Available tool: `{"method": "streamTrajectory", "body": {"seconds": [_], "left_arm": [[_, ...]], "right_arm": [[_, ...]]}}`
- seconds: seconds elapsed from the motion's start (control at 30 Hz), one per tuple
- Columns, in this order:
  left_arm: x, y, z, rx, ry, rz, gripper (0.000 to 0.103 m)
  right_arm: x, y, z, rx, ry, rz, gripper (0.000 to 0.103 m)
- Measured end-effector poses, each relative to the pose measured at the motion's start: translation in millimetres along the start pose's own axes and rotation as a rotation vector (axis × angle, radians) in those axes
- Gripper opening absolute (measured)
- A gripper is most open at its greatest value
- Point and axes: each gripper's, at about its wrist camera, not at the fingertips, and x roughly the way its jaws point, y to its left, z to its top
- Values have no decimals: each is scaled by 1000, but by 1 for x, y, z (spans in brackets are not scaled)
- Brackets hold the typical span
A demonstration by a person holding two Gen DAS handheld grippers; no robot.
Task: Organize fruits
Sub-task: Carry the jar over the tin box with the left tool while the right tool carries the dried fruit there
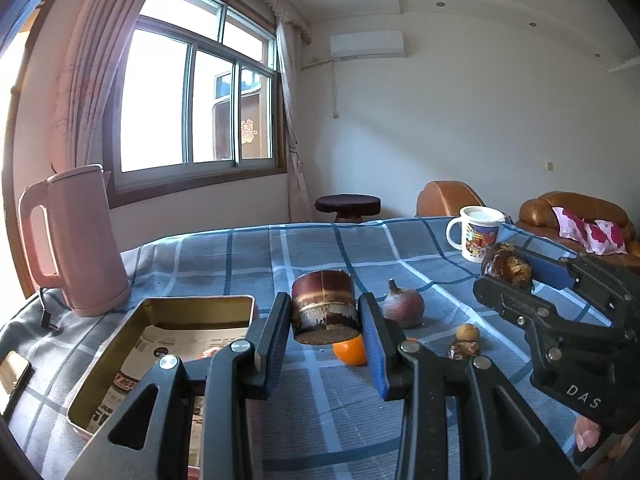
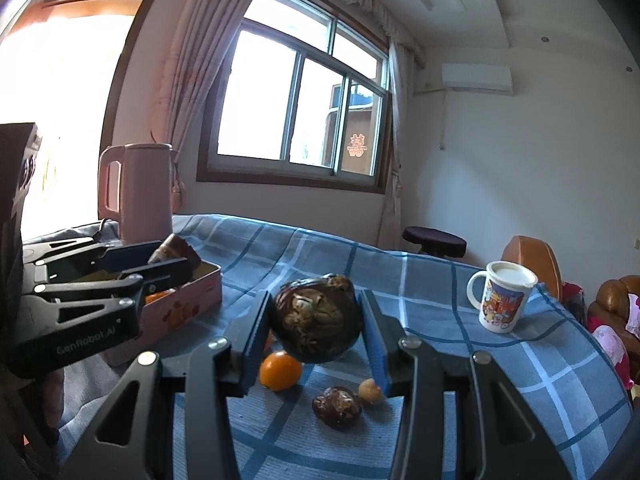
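Observation:
My left gripper is shut on a short dark-red cane piece, held in the air just right of an open metal tin. In the right wrist view the left gripper hangs over the tin, which holds an orange fruit. My right gripper is shut on a dark round wrinkled fruit above the table. Beneath lie an orange, a brown date and a small longan. A purple round fruit sits behind them.
A pink kettle stands at the far left behind the tin. A lidded cartoon mug sits at the far right of the blue checked tablecloth. A phone lies at the left edge. Brown sofas stand beyond the table.

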Motion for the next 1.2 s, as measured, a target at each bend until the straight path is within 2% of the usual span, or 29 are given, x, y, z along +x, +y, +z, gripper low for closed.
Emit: {"method": "streamTrajectory", "body": {"seconds": [1.2], "left_arm": [[-5,81,-6,-75,93,148,37]], "right_arm": [[55,84,39,-82,62,236,47]]}}
